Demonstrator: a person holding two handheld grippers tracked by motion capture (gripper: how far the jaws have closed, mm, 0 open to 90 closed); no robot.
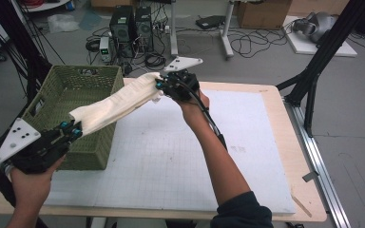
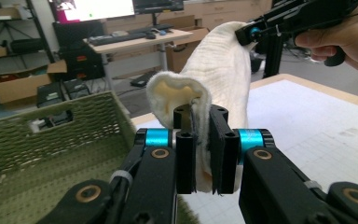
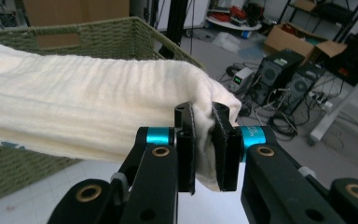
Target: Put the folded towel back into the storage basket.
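- The cream towel (image 1: 119, 102) hangs in the air as a folded band, stretched between the two grippers above the left part of the table (image 1: 285, 142); its near end lies over the rim of the green woven basket (image 1: 71, 90).
- The left gripper (image 1: 73, 129) is clenched on the towel's near end. In the left gripper view the cloth (image 2: 214, 79) is pinched between the two black jaws, with a rolled fold rising above them.
- The right gripper (image 1: 161, 85) grasps the far end. In the right gripper view the fabric (image 3: 98, 112) bunches between the jaws and runs off to the left as a taut, ribbed sheet.
- Holding both ends apart probably keeps the folded towel flat and under tension, so that it can be carried as one piece. Its place at the basket suggests that it is being taken to, or lifted from, that container; which of the two cannot be told.
- The white gridded mat (image 1: 171, 156) covers most of the tabletop and bears nothing under the towel.
- Hard to make out: the basket's floor is cut off by its near wall and by the towel, so its contents cannot be told. The towel's underside and number of folds are hidden. The left forearm is cut off at the bottom edge of the high view.
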